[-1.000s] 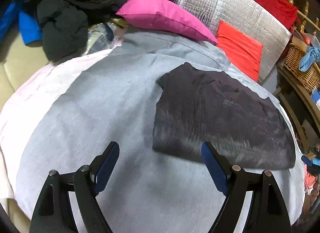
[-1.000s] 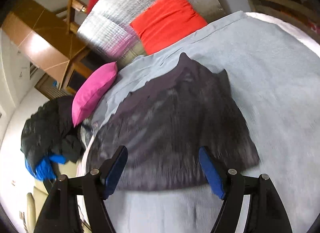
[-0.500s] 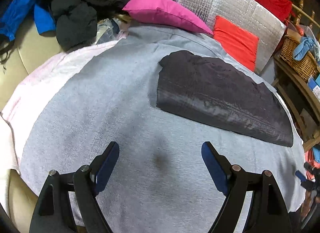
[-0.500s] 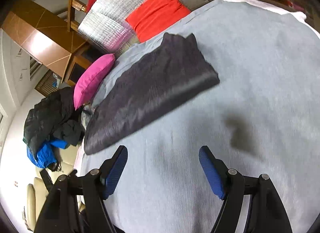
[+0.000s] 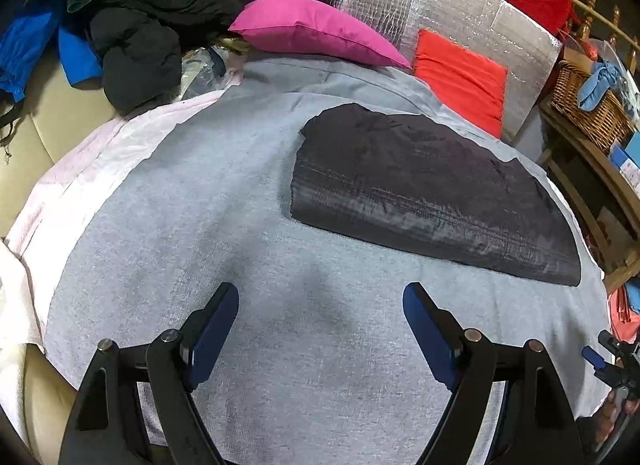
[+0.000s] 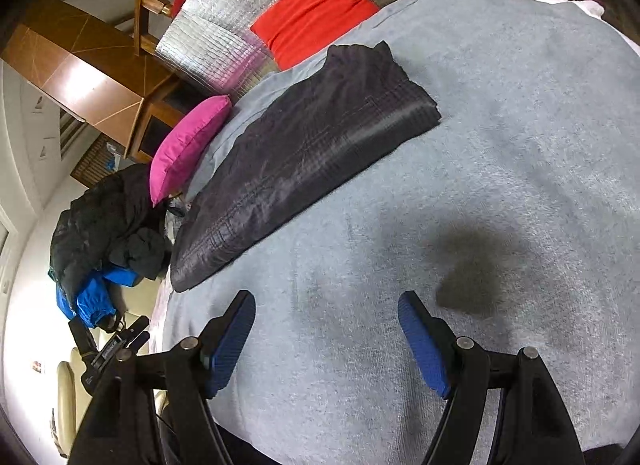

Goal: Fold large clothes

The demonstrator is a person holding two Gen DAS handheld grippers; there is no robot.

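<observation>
We hold both grippers above the grey knitted cover [image 5: 224,225], and neither touches any cloth. The left gripper [image 5: 320,329] has its jaws spread wide with nothing between them, and the right gripper [image 6: 326,339] is the same. We judge that both hang apart from the garment because a fold is finished and the hands need free space before the next grasp.

The dark folded garment [image 5: 424,189] lies flat on the cover, on its far part, near the red cushion [image 5: 460,77] and the pink pillow [image 5: 316,33]. It makes a long band with one straight thick edge toward us, and its fabric looks thin and a little shiny, with fine creases. The cover is soft and matte. Behind stands a silver quilted foil panel [image 5: 440,13], and a pile of black and blue clothes [image 5: 132,25] waits at the side.
</observation>
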